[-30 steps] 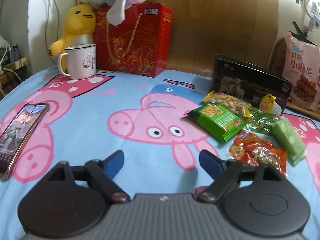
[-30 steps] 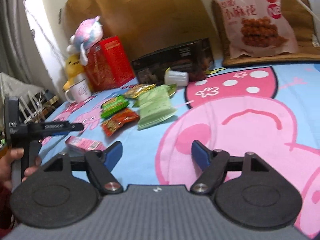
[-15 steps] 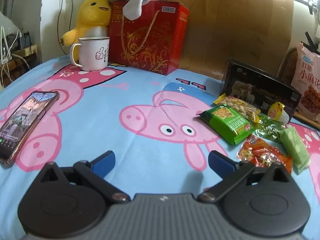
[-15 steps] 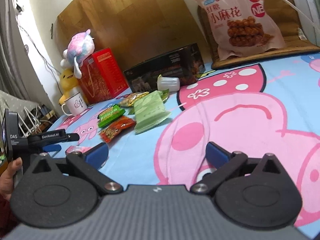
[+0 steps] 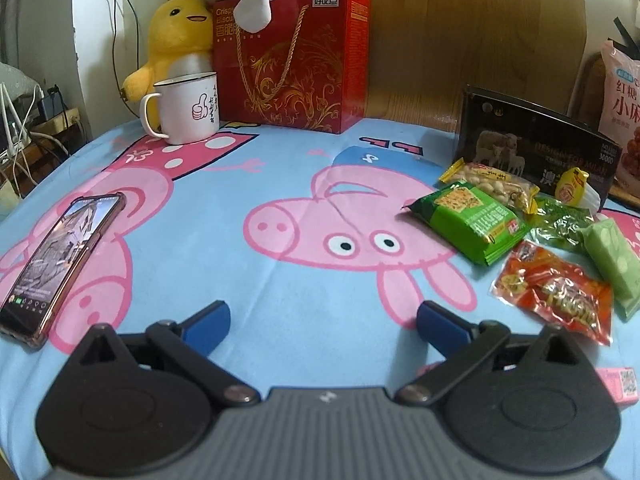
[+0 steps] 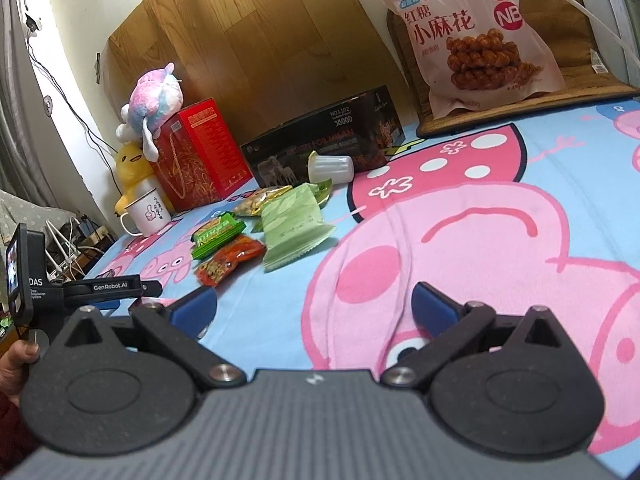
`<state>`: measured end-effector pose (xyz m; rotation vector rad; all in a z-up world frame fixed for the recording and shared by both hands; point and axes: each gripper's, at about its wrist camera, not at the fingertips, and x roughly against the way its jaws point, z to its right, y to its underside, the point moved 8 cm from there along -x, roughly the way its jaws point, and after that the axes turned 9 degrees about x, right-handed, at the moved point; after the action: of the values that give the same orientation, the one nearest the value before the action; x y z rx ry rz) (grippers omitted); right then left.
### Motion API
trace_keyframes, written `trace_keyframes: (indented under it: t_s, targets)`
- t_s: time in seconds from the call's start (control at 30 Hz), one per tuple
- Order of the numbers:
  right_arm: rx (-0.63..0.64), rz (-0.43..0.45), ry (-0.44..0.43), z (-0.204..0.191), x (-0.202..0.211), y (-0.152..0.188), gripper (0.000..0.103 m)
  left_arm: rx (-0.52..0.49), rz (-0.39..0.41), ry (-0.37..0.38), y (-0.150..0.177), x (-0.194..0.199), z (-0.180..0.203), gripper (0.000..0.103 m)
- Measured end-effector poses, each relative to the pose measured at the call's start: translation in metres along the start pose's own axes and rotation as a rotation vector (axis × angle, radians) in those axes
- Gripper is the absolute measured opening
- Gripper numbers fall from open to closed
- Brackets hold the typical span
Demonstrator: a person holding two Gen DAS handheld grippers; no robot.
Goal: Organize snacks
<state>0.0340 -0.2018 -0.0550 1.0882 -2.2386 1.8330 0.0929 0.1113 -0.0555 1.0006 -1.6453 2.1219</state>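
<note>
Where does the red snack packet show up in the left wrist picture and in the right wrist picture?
Left wrist: the red snack packet lies at right of middle, just below the green cracker pack.
Right wrist: it lies left of centre, again touching the green cracker pack.
Shared landmark: the white mug by the yellow plush toy.

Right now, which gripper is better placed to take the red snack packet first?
Left, probably. The red packet lies just past the left gripper, off its right finger. From the right gripper it lies farther off, beyond the left finger. Both stand open and empty.
</note>
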Motion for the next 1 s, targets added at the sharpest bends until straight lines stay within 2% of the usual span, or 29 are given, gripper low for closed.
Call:
trace_keyframes:
  t_s: [0.37,0.8,0.9,1.0]
  targets:
    - [0.045,-0.026,0.036,-0.006,-0.003,0.001,0.103,0.002,-0.001,0.003,-0.001,-0.002,-0.001,0.103]
    - [0.016,-0.013,0.049,-0.009,0.000,0.004,0.103,-0.007,-0.005,0.021,-0.001,-0.001,-0.002,0.103]
    - [-0.021,0.014,0.052,-0.007,0.001,0.004,0.103,-0.015,-0.009,0.042,0.000,0.001,-0.003,0.103]
    - [-0.036,0.024,0.045,-0.006,0.003,0.003,0.103,0.044,0.006,0.110,-0.002,0.006,-0.011,0.103]
